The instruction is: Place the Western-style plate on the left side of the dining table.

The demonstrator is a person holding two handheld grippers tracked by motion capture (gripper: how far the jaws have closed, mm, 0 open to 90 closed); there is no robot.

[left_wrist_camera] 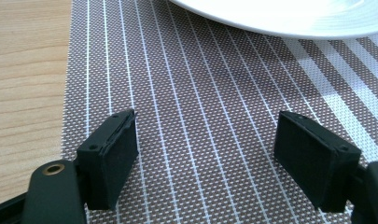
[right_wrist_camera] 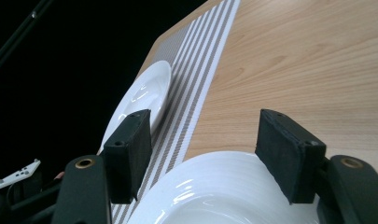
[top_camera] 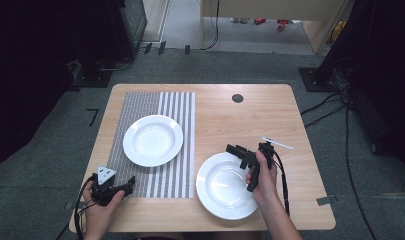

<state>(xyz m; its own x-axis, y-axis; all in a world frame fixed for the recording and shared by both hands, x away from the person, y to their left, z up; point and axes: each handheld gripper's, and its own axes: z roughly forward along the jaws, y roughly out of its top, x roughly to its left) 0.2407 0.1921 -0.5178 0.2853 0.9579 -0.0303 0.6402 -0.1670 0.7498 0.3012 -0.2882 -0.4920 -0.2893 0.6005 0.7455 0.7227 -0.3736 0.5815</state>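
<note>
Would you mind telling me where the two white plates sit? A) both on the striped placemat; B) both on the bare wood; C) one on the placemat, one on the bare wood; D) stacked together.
C: in the high view one plate lies on the striped placemat, while the other plate rests apart from it on the bare wooden table under the right gripper.

striped placemat (top_camera: 140, 102) on the wooden table (top_camera: 250, 115), far plate (top_camera: 152, 140) on it.

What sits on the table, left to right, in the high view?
Left gripper → placemat → plate on the mat → plate on bare wood → right gripper, above that plate's far rim.
</note>
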